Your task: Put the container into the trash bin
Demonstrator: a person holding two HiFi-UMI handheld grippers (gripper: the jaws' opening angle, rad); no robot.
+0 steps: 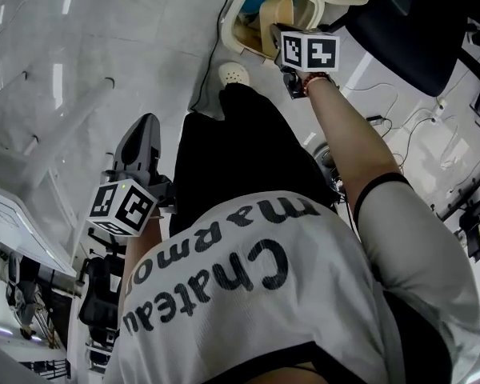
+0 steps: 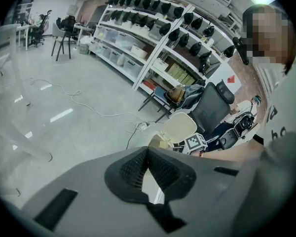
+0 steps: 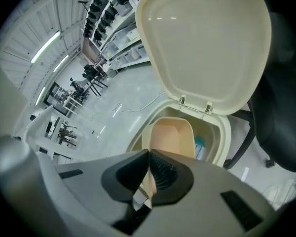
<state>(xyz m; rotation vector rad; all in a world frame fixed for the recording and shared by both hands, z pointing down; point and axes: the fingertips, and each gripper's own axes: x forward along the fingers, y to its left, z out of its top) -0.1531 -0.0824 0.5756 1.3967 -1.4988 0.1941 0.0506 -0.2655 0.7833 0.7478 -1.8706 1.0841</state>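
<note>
above the trash bin [image 3: 228, 132], right gripper [image 3: 149, 158] clamps the container [image 3: 172, 136], long axis pointing into it.

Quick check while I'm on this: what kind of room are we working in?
Likely a lab or workshop storeroom: long shelves of dark gear, cables trailing over a glossy floor, and an office chair by the open trash bin.

So the right arm [image 1: 348, 138] was stretched way out front, with the right gripper [image 3: 149, 158] pinched tight on the container [image 3: 173, 135] by its rim. The left gripper [image 2: 148, 154] hung low by the hip, pointing forward, jaws pressed together with nothing in them.
</note>
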